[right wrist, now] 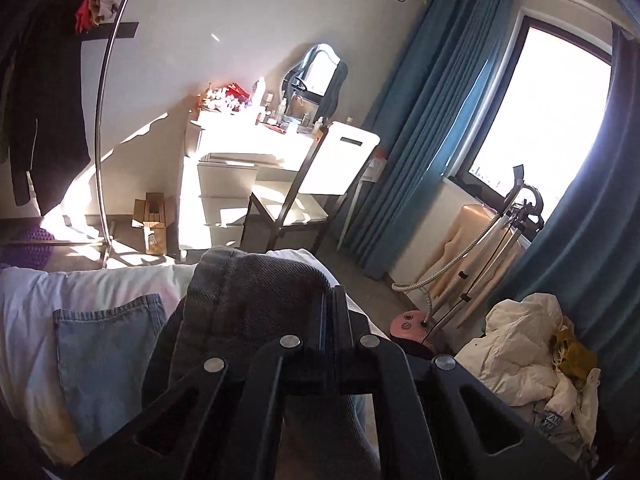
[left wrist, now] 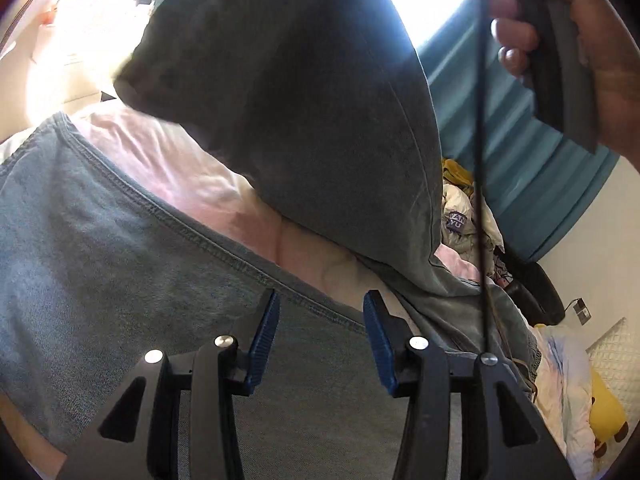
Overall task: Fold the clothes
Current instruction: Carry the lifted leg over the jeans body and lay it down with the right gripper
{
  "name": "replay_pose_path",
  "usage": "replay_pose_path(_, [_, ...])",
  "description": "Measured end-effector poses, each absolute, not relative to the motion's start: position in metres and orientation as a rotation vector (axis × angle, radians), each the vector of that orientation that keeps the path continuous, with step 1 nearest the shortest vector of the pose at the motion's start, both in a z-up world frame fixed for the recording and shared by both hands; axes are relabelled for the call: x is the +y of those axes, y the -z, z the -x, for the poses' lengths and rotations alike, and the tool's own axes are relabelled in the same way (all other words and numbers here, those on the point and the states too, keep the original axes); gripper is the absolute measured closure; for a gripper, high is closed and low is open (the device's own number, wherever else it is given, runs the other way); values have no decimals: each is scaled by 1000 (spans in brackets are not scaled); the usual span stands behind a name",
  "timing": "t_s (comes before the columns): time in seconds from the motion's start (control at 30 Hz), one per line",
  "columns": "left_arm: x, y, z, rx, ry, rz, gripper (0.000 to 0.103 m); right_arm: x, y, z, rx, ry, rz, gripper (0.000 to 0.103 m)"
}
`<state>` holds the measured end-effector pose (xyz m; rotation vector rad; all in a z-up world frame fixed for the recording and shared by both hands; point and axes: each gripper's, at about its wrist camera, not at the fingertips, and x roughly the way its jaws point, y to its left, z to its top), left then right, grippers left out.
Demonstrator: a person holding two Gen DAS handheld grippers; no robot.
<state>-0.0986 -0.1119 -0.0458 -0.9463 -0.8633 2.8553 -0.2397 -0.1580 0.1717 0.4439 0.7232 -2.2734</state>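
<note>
A chair stands before the dresser, left of the curtain.

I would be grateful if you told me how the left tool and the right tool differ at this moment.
The left tool stands open with nothing between its blue pads, above the flat grey garment; the right tool is shut, pinching a fold of that garment lifted off the bed. Both share the same black build.

Sunlit white dresser with a mirror, chair beside it, teal curtains, coat rack, steamer.
</note>
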Motion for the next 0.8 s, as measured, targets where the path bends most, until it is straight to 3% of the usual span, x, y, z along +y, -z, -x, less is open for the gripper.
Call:
replay_pose_path(0.33, [-128,71,120,-936,-2847,1053,58,-186,-91,386,811,2465,-596,102])
replay_pose_path(0.57, [-132,77,128,-959,-2843,1072,58,-165,-49,418,761,2436,-738,98])
replay_pose_path(0.6, [-132,76,128,-954,-2846,1068,58,-160,-50,417,740,2429,-744,96])
replay_pose_path(0.73, [-132,72,126,-942,-2858,1050,58,-135,-71,400,655,2435,-707,58])
replay_pose_path(0.8, [-133,70,125,-939,-2867,1042,58,-117,-83,389,602,2446,-701,55])
